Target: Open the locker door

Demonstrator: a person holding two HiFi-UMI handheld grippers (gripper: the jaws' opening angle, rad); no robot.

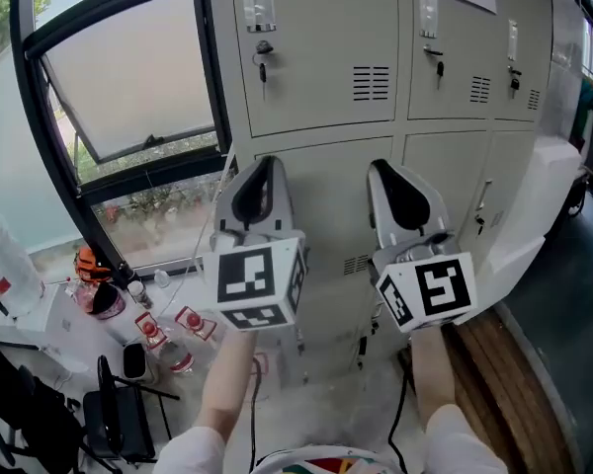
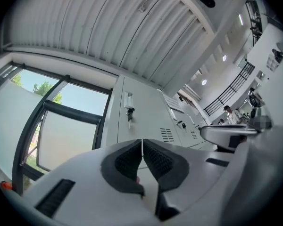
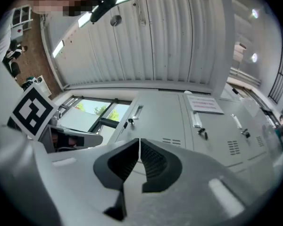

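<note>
A bank of grey lockers (image 1: 376, 28) fills the wall ahead, every door closed. The top left door (image 1: 316, 47) has a key (image 1: 263, 59) hanging in its lock under a label holder. In the head view my left gripper (image 1: 260, 171) and right gripper (image 1: 385, 171) are held side by side in front of the lower lockers, both pointing up at the doors and a short way off them. Both are shut with nothing between the jaws. The left gripper (image 2: 142, 142) faces the keyed door (image 2: 137, 121). The right gripper (image 3: 139, 142) faces the same doors (image 3: 155, 121).
A tilted-open window (image 1: 128, 77) stands left of the lockers. Bottles and clutter (image 1: 109, 304) lie on the floor at lower left. A white curved body (image 1: 549, 205) and a wooden board (image 1: 509, 363) sit at right. More keyed doors (image 1: 437, 62) continue rightward.
</note>
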